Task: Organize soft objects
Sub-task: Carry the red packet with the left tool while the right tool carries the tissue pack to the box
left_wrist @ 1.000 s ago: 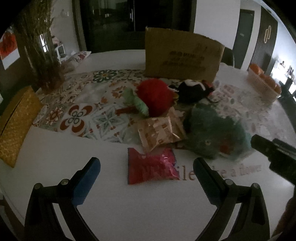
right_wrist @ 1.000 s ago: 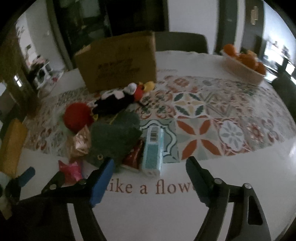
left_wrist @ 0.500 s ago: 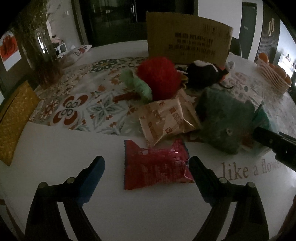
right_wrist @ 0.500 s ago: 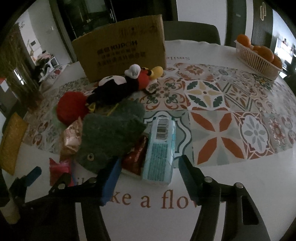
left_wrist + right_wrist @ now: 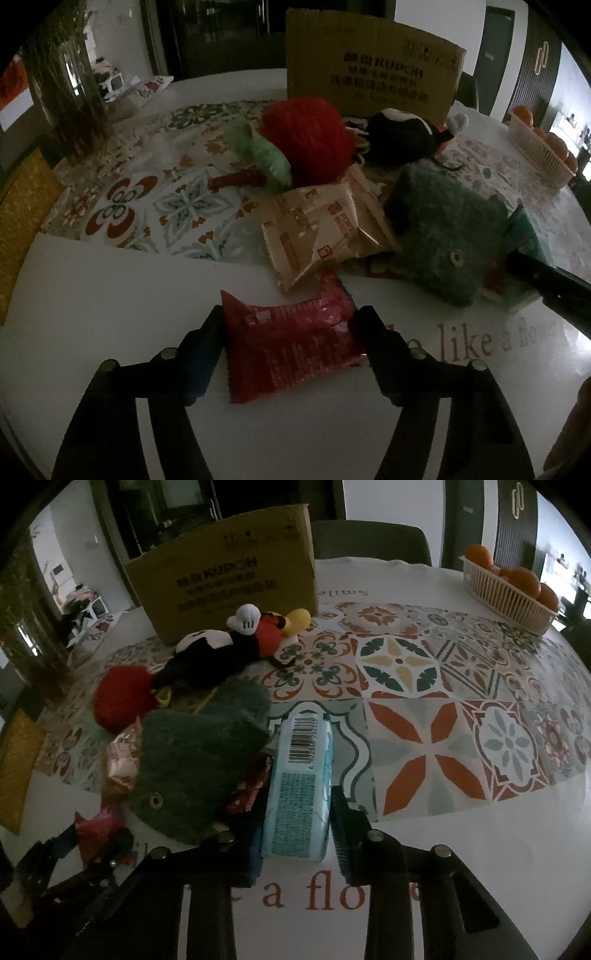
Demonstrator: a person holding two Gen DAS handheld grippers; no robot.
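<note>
A red snack packet point(image 5: 291, 343) lies on the white table and has buckled between the fingers of my left gripper point(image 5: 289, 317). Its jaws are closing and both pads press on the packet's sides. My right gripper point(image 5: 297, 818) is closing too, with its pads against both long sides of a light blue tissue pack point(image 5: 301, 775). A dark green plush point(image 5: 192, 760) lies just left of that pack. Behind it are a red fluffy plush point(image 5: 306, 136), a black mouse plush point(image 5: 221, 653) and tan snack packets point(image 5: 317, 229).
A cardboard box point(image 5: 373, 74) stands upright behind the pile on the patterned cloth point(image 5: 424, 746). At the far right sits a basket of oranges point(image 5: 506, 587). A yellow woven object point(image 5: 22, 206) and a vase of dried stems point(image 5: 66, 74) stand at the left.
Both grippers sank toward the table and their jaws narrowed. The left now squeezes the red packet, which has crumpled; the right has closed onto the tissue pack.
</note>
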